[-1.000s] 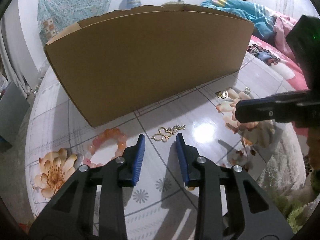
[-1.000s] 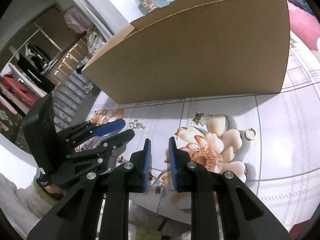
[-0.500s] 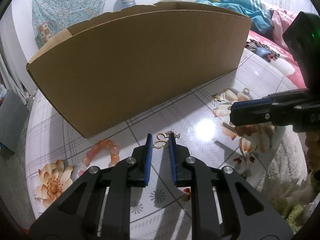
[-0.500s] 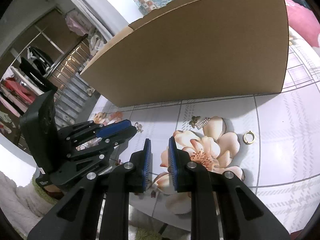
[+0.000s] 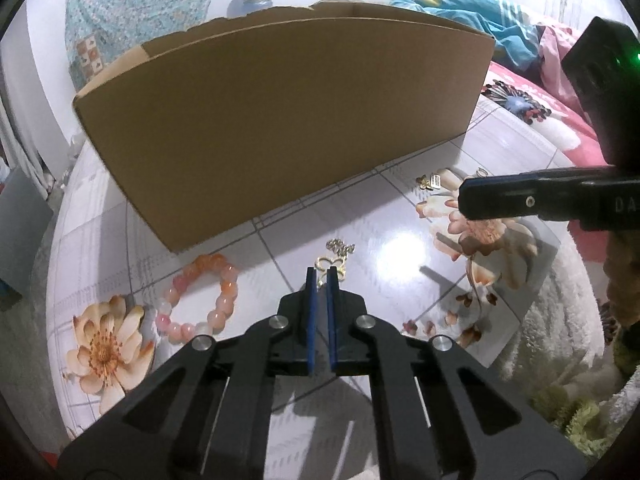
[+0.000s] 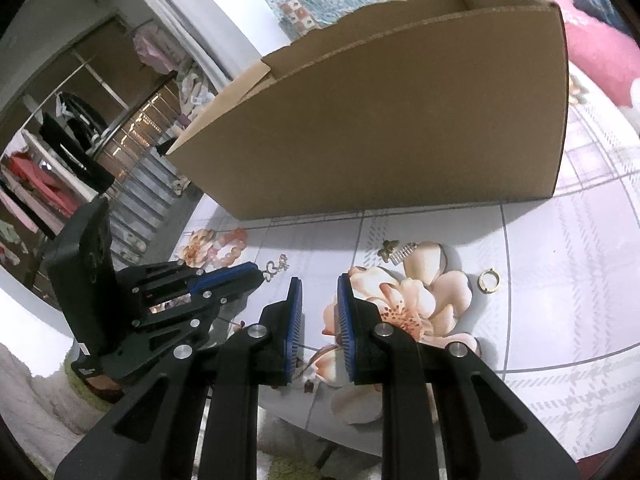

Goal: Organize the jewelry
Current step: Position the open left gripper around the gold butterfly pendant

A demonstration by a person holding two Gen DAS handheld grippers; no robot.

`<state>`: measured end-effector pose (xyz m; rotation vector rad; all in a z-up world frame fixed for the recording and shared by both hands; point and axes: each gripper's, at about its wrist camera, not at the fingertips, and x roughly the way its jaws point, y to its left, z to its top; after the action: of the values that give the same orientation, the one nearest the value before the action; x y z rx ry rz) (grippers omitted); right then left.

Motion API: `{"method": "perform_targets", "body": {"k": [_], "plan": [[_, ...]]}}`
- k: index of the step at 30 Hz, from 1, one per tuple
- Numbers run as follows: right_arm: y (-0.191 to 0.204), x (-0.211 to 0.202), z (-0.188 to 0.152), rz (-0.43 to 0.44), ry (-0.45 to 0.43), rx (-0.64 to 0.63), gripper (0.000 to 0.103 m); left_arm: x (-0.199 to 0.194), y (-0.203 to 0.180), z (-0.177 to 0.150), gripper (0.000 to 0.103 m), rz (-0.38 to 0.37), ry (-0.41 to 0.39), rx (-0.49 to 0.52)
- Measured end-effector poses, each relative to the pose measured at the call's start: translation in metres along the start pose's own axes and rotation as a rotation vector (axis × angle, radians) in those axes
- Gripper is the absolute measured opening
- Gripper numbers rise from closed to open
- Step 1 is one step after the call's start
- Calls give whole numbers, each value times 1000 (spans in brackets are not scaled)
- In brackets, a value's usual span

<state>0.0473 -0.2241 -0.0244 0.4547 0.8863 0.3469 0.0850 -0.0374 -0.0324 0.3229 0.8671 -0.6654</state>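
Our left gripper [image 5: 321, 276] has its blue pads nearly together, pinched right at the near edge of the gold butterfly pendant [image 5: 331, 266], whose little chain [image 5: 340, 246] trails off toward 12 o'clock. From the left wrist view we honestly can't tell whether the pads have real metal between them or just the thin rim. Our right gripper [image 6: 319, 286] sits with its pads a little apart, nothing between them, hovering over the printed flower on the tablecloth [image 6: 560, 300].

Working outward: the pink and orange bead bracelet [image 5: 200, 300] lies at about 10 o'clock of the left claw, near it. Over by the right claw, a small gold butterfly charm with a clip [image 6: 396, 250] sits at 12 o'clock and a gold ring [image 6: 489, 281] at 2 o'clock. The big cardboard box [image 5: 280, 132] stands behind everything, probably where all this goes.

What worries us: that pendant is flat and the cloth is glossy, so a grip on the edge could let it slide out on the lift. The dangling chain could also snag on the box wall.
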Motion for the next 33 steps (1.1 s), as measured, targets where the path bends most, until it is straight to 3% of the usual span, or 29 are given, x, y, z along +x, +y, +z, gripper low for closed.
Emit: {"method": "perform_targets", "body": {"k": [7,9,11,14,21,26,31,33], "plan": [[12,3,2,-12,13,-45,19,-12,1,-7,5,-32,-23,-8],[14,5,3,-13,18,-51,19,-13,1,-6,15,-38,-35,-3],[15,8,3,-12,24,-53,19,-12,1,-5,32,-22,-43,5],[17,11,3,-12,31,-55,19,-3,1,-2,33,-43,-31,-1],[18,12,3,-20,35,-53,19,-3,6,-3,32,-172,-15,-73],[17,14,2,-19,39,-48,19,-6,5,-4,32,-178,-32,-69],[14,15,1,-14,39,-42,19,-2,8,0,32,-118,-26,-43],[13,15,1,-14,38,-38,19,1,8,0,32,-143,-12,-51]]}}
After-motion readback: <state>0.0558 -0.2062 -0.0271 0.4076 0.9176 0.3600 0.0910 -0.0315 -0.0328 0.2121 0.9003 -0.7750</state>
